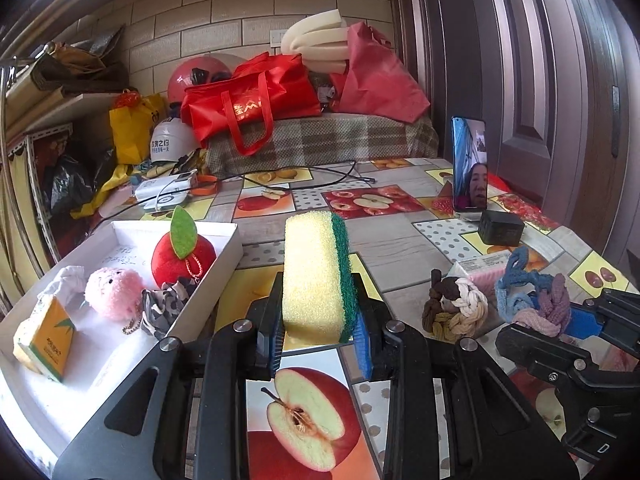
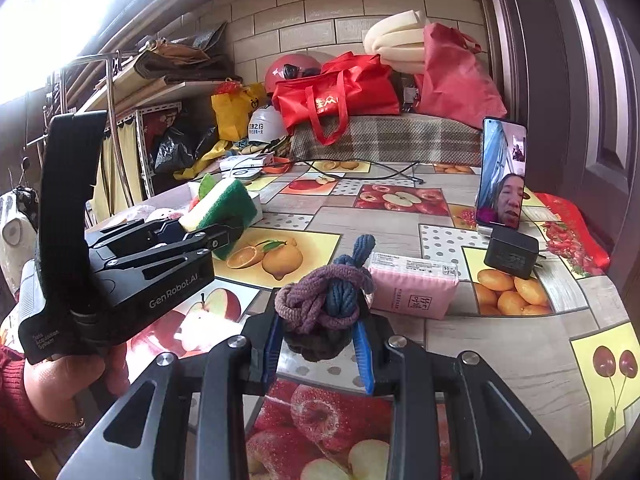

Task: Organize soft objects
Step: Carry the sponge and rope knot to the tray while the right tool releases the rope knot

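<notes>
Sorting looks about half done: white cardboard box [image 1: 224, 236] already holds plush toys, left gripper [image 1: 320, 340] clamps yellow-green sponge [image 1: 316, 276], right gripper [image 2: 320, 344] clamps knotted purple-blue rope [image 2: 328, 300], brown braided knot [image 1: 454, 308] and pink tissue pack [image 2: 412, 284] remain on the fruit-patterned surface [image 1: 400, 236].

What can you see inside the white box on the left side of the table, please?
The white box holds a red plush apple, a pink fluffy toy, a patterned scrunchie, white cloth and a yellow carton. Whatever lies beneath them is covered.
</notes>
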`<state>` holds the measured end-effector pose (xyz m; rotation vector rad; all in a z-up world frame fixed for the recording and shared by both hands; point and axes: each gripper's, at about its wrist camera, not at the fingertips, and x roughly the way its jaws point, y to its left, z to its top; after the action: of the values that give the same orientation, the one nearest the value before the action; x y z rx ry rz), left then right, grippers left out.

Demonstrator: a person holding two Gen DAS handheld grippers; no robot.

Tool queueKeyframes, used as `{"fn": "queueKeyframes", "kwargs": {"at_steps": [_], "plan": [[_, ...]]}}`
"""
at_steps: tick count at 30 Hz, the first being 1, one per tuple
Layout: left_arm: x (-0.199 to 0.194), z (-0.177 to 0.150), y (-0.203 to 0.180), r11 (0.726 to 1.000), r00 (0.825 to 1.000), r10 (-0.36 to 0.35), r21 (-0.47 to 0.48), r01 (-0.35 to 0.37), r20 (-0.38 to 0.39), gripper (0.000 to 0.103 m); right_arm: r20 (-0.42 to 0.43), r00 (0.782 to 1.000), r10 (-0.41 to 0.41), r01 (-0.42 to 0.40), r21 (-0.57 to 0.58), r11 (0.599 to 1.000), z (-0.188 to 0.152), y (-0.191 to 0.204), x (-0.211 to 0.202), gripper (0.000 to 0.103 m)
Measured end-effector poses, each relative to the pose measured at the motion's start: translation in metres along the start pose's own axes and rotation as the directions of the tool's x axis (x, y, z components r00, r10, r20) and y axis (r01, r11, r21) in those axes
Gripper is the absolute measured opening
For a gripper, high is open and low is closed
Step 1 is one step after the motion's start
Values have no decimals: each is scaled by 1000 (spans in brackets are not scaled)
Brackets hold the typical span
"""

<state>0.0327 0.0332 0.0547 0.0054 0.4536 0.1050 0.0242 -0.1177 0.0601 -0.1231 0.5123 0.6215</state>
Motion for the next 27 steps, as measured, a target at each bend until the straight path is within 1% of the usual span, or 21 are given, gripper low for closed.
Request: {"fn": "queueKeyframes", "kwargs": {"at_steps": [4, 8, 10, 12, 14, 18, 21, 24, 27], "plan": [[-16, -6, 12, 999, 999, 32, 22, -33, 40, 28, 1, 1000, 13, -13, -40, 999, 3, 18, 7, 31], [-39, -16, 35, 997, 994, 69, 33, -72, 85, 28, 29, 999, 37, -35, -67, 997, 7, 36, 14, 31], [-47, -21, 50, 994, 991, 99, 33, -102, 95, 28, 45, 998, 53, -50, -72, 996, 9, 45, 18, 31], [-53, -25, 68, 990, 986, 136, 25, -139, 94, 28, 44, 996, 71, -68, -81, 994, 12, 56, 25, 31], [-58, -29, 93, 985, 981, 175, -11, -175, 88, 28, 33, 995, 92, -89, -91, 992, 15, 68, 34, 31], [-65, -36, 147, 960, 962, 265, -115, -257, 60, 28, 2, 993, 117, -116, -123, 986, 21, 92, 52, 31], [-66, -40, 182, 935, 944, 327, -156, -318, 39, 28, -12, 992, 128, -129, -147, 981, 26, 107, 64, 31], [-61, -41, 209, 917, 930, 366, -176, -358, 15, 28, -34, 988, 149, -152, -158, 976, 29, 123, 78, 31], [-55, -42, 230, 901, 924, 383, -216, -375, -7, 28, -41, 984, 173, -178, -163, 970, 32, 136, 86, 31]]}}
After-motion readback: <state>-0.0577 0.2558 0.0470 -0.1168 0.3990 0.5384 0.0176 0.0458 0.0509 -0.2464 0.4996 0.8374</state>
